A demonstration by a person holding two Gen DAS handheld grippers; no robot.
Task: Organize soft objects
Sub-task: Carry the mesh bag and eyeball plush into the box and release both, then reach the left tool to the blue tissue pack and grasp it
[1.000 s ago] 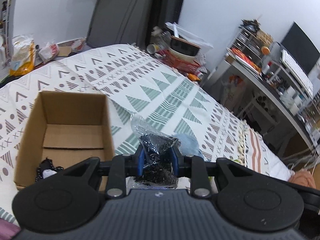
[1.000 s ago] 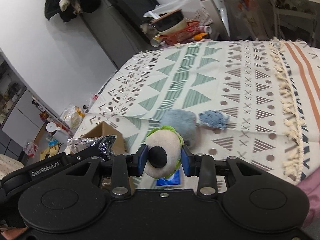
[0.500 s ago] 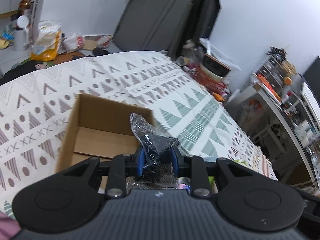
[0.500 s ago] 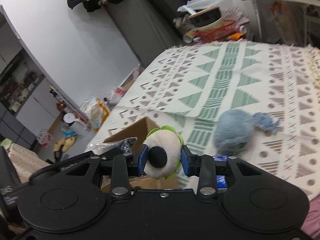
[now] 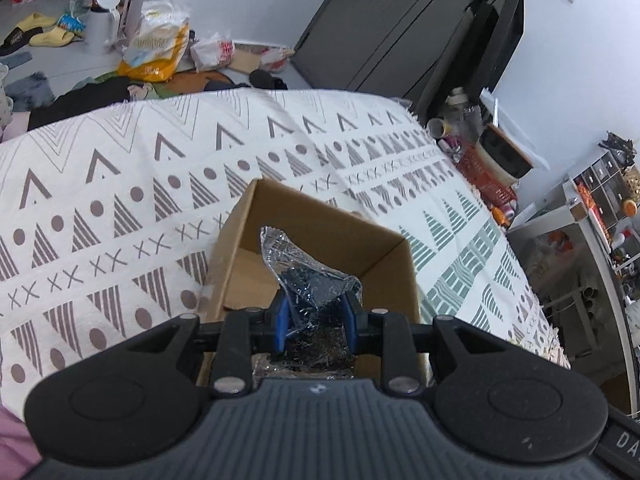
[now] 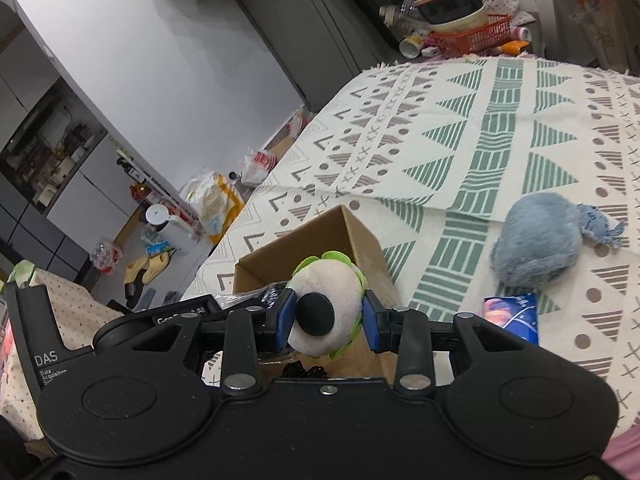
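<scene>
Both loads now hang over the cardboard box on the patterned bed, where a second ago they were short of it. Left tool is clamped on a crinkly black packet; right tool is clamped on a round plush. Releasing looks next. One blue plush waits on the bed.

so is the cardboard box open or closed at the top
Open. The cardboard box shows its brown inner walls and floor from above, with no flap over the top; the left gripper holds a clear plastic bag over the opening.
</scene>
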